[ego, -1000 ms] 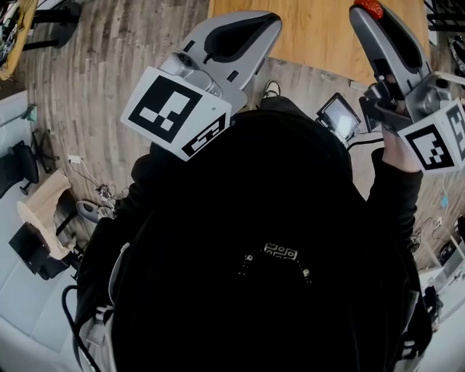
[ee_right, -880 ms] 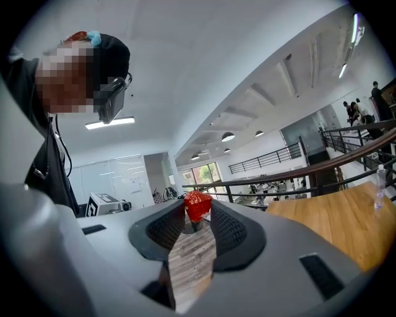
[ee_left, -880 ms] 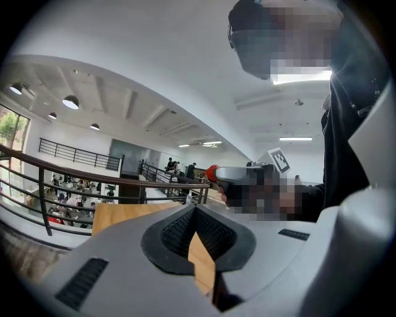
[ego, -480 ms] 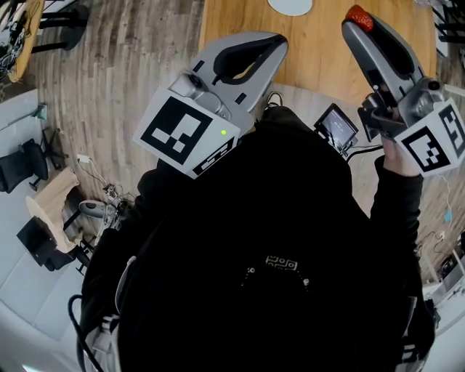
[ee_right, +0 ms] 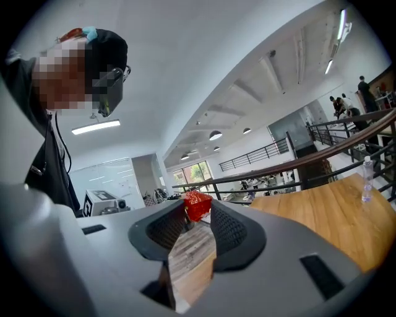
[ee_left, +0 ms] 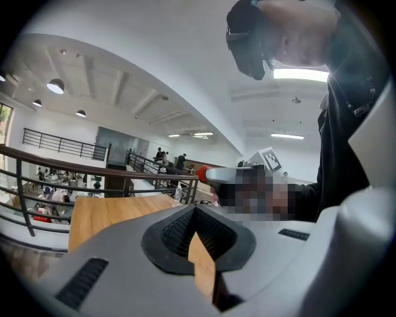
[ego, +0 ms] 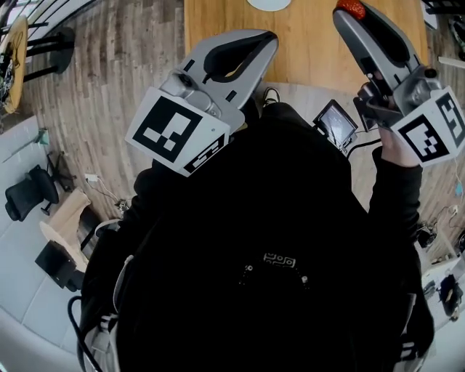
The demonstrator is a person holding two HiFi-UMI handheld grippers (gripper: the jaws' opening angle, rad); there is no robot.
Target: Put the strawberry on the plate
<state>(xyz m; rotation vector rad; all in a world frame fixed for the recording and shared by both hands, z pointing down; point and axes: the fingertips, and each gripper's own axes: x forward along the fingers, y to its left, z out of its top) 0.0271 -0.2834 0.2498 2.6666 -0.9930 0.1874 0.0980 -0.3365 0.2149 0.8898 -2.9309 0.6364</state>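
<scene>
While scanning overhead: left gripper [ego: 270, 36] at 11 o'clock, tips together, empty. White plate [ego: 269, 3] at 12, clipped by frame. At 1 o'clock, right gripper [ego: 346, 17] clamped on strawberry [ee_right: 197, 204] by extreme tips only. Risk: pops out on a jolt, lands short of plate. Looks blocky; pointing and long axis unreadable.
</scene>
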